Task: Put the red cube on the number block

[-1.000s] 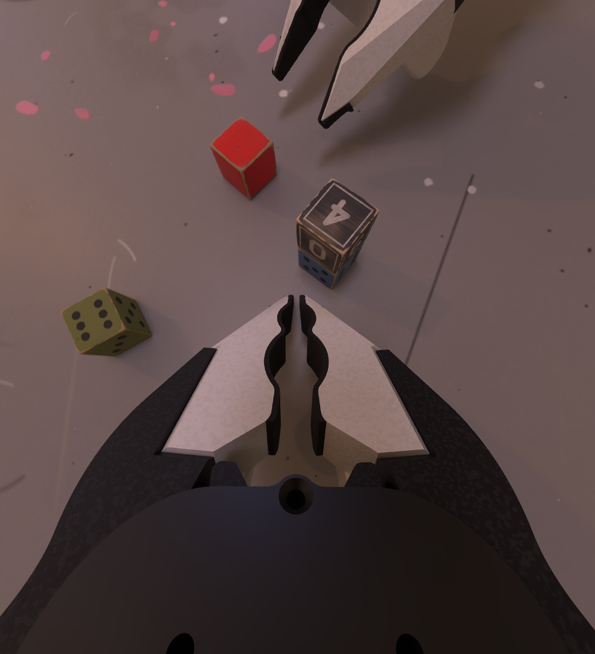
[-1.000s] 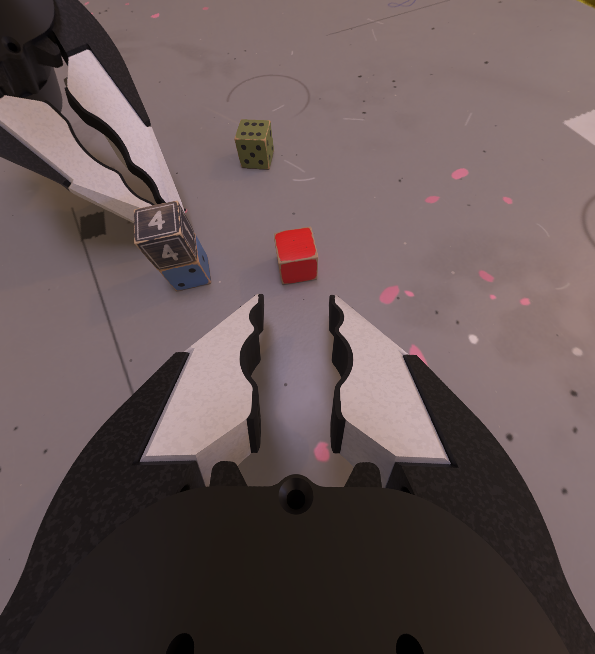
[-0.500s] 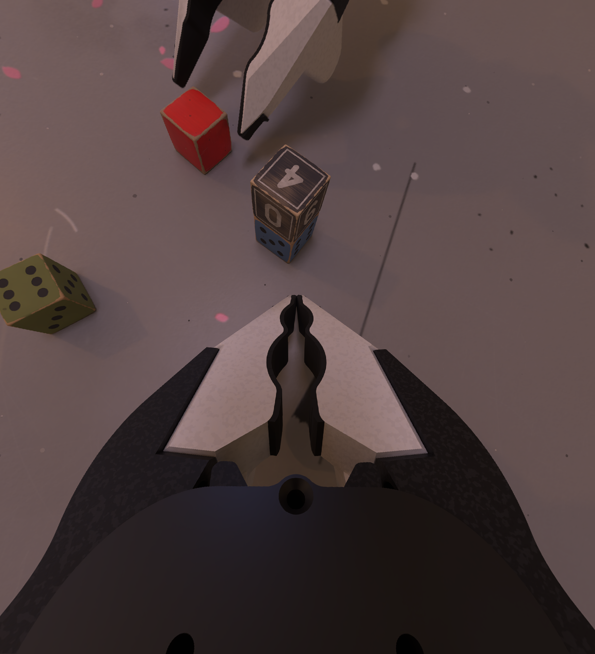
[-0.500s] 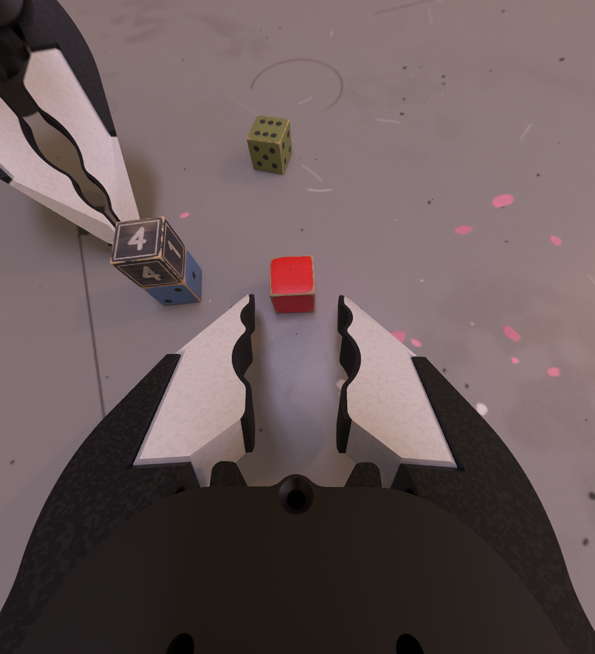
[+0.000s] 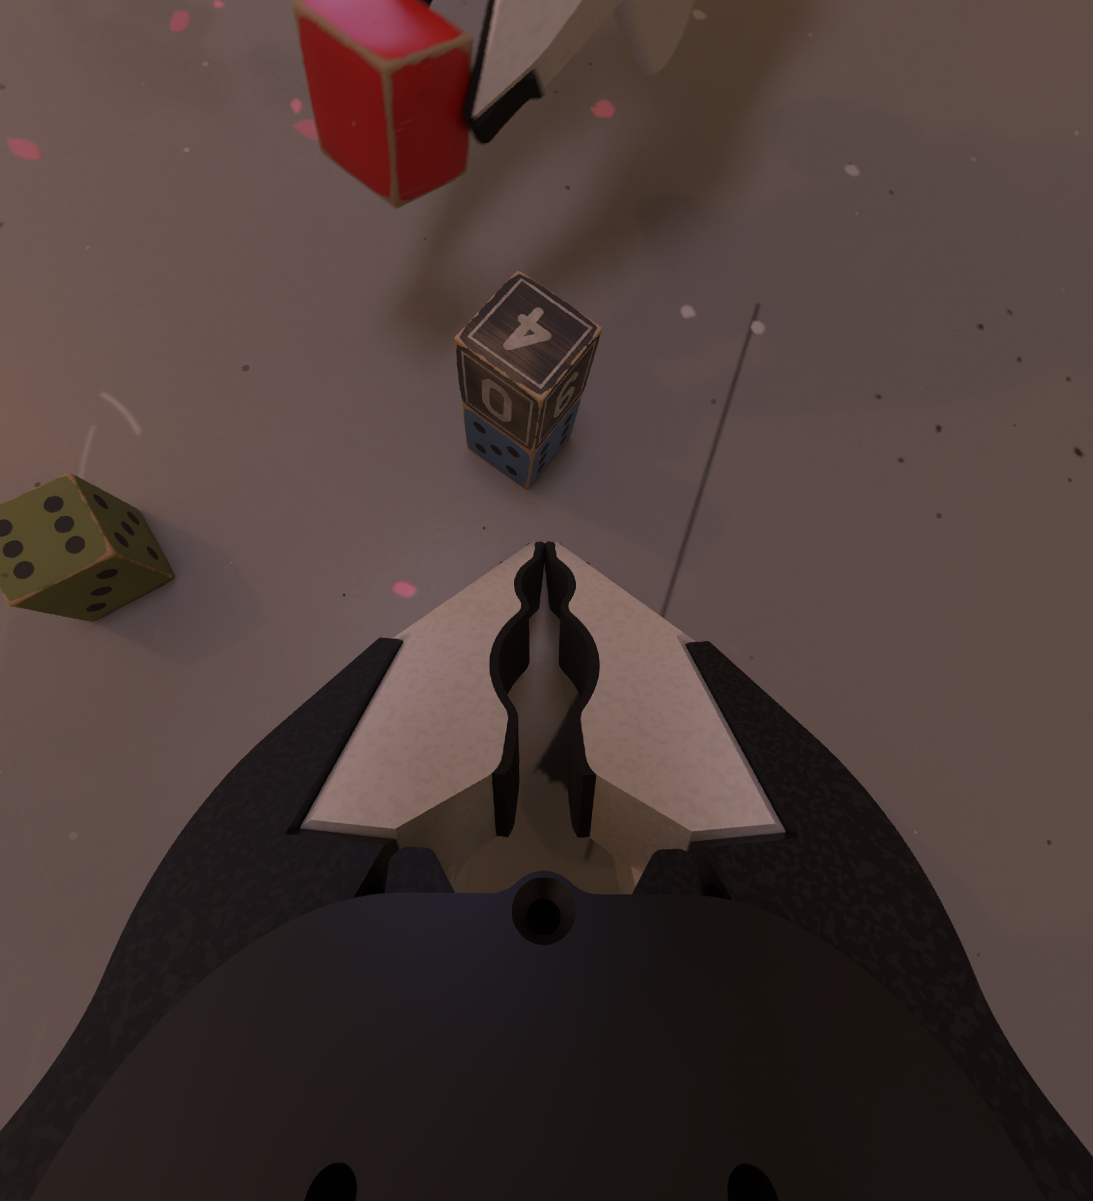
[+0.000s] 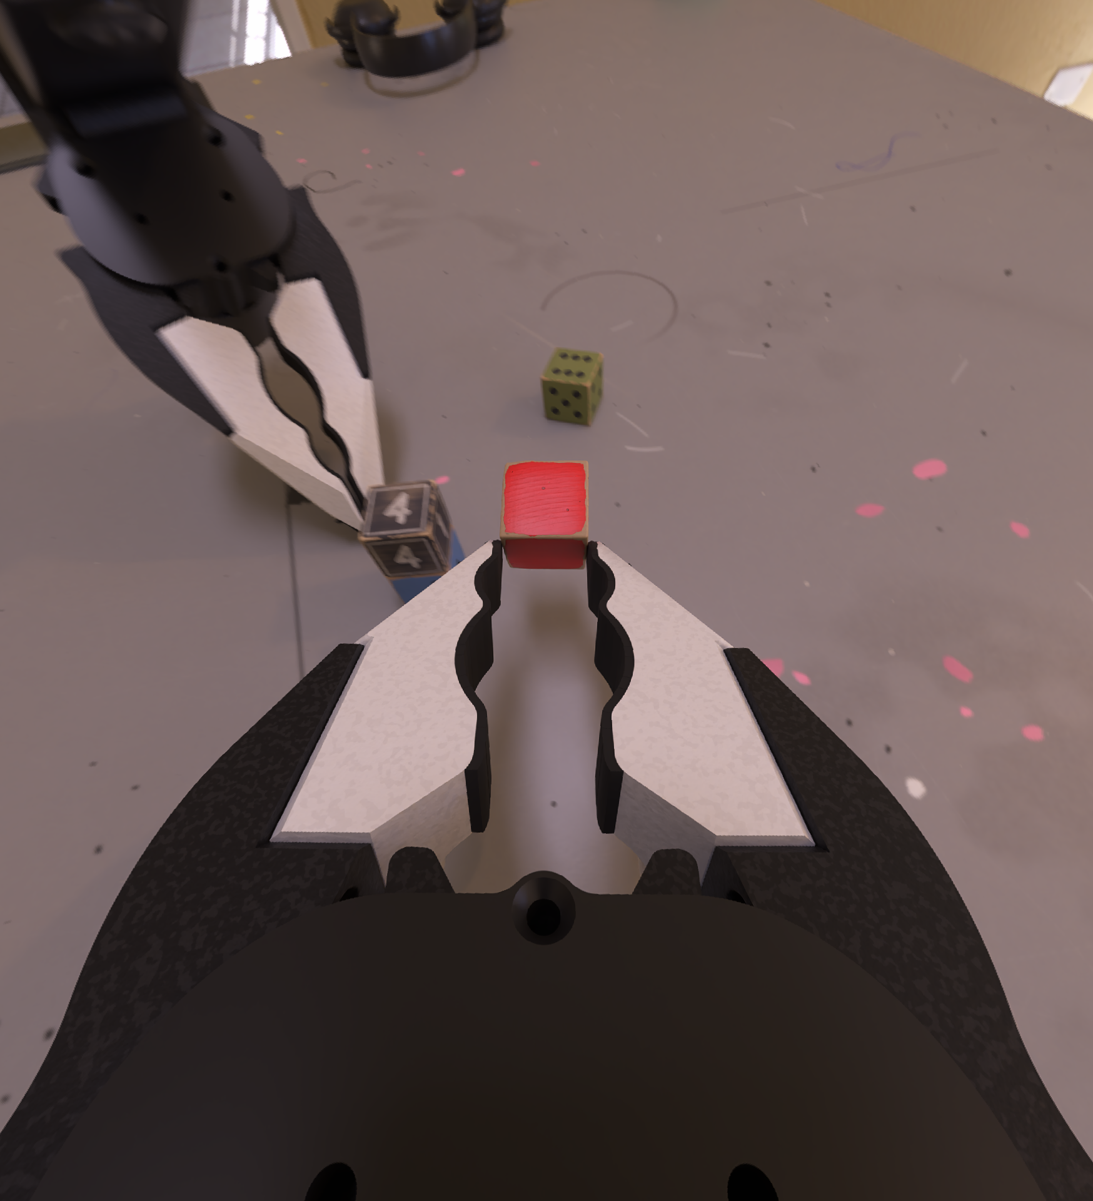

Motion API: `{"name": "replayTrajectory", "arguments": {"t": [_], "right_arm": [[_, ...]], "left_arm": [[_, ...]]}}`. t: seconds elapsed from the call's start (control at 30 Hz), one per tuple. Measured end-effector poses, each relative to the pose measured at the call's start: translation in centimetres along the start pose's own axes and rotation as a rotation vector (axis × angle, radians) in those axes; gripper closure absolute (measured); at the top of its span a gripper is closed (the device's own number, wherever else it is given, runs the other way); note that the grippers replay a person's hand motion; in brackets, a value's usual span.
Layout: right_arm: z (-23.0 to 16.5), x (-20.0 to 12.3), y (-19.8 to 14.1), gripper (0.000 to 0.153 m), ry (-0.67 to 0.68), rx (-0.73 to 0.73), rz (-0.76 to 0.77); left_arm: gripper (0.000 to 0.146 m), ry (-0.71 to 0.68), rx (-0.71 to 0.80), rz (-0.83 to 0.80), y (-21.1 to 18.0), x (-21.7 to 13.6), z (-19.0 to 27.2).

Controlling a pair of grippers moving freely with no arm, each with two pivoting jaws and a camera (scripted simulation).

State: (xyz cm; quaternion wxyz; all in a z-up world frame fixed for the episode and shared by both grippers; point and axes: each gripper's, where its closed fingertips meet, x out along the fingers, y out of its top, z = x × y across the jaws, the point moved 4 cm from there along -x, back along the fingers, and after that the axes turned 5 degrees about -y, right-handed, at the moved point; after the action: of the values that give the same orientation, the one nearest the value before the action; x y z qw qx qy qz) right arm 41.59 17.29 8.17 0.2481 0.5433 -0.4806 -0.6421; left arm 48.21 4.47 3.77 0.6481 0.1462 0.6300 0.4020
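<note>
The red cube (image 6: 544, 510) is held between my right gripper's (image 6: 544, 551) fingertips, lifted off the grey table; its shadow lies below it. In the left wrist view the red cube (image 5: 388, 97) hangs high at the top, with one right finger (image 5: 505, 71) beside it. The dark number block (image 5: 524, 364) stands on a blue die (image 5: 508, 448). In the right wrist view the number block (image 6: 404, 529) is just left of the cube and lower. My left gripper (image 5: 544, 546) is shut and empty, short of the stack; in the right wrist view the left gripper (image 6: 354, 500) points at the block's far side.
A green die (image 5: 69, 546) lies on the table left of the stack, also in the right wrist view (image 6: 572, 387) beyond the cube. A thin seam (image 5: 706, 455) runs across the table right of the stack. A dark object (image 6: 420, 39) sits at the table's far edge.
My right gripper moved over the red cube, shut on it and lifted it off the table. My left gripper closed fully and drew back a little from the stack.
</note>
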Motion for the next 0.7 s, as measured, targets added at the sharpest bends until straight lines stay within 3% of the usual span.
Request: {"name": "replayTrajectory", "arguments": {"t": [0.3,0.7], "right_arm": [[-4.8,0.0,2.4,0.127,0.01,-0.151,-0.059],[-5.5,0.6,2.1,0.127,-0.025,-0.163,-0.123]], "left_arm": [[0.146,0.005,0.006,-0.001,0.0,0.0,0.0],[0.146,0.002,0.004,0.005,0.0,0.1,0.0]]}}
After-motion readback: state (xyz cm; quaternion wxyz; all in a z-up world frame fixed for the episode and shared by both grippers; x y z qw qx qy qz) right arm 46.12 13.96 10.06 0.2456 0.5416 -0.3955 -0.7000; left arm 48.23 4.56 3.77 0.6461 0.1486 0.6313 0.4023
